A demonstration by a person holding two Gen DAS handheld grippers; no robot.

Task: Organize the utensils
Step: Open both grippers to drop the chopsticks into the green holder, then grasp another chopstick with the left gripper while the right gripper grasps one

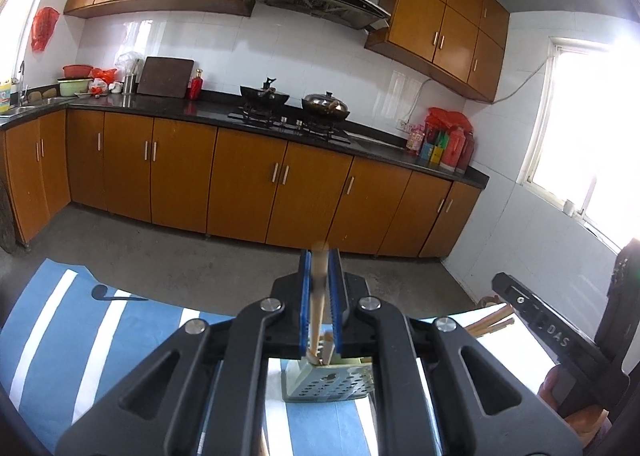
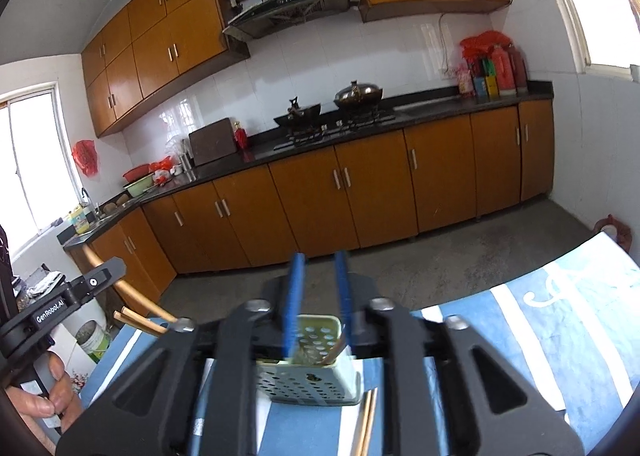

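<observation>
My left gripper (image 1: 320, 256) is shut on a wooden chopstick (image 1: 318, 304), held upright between the blue pads over a pale green perforated utensil holder (image 1: 328, 386) on the blue-and-white striped cloth. My right gripper (image 2: 319, 256) is open and empty, with its blue pads apart just above the same holder (image 2: 308, 384). A chopstick or two lean inside the holder. A pair of chopsticks (image 2: 366, 424) lies on the cloth just right of the holder. The left gripper (image 2: 80, 292) with its chopsticks shows at the left of the right wrist view.
The striped cloth (image 1: 80, 336) covers the table under both grippers. The right gripper's body (image 1: 552, 324) shows at the right of the left wrist view. Beyond the table are a bare floor, brown cabinets (image 1: 248, 183), and a counter with two woks.
</observation>
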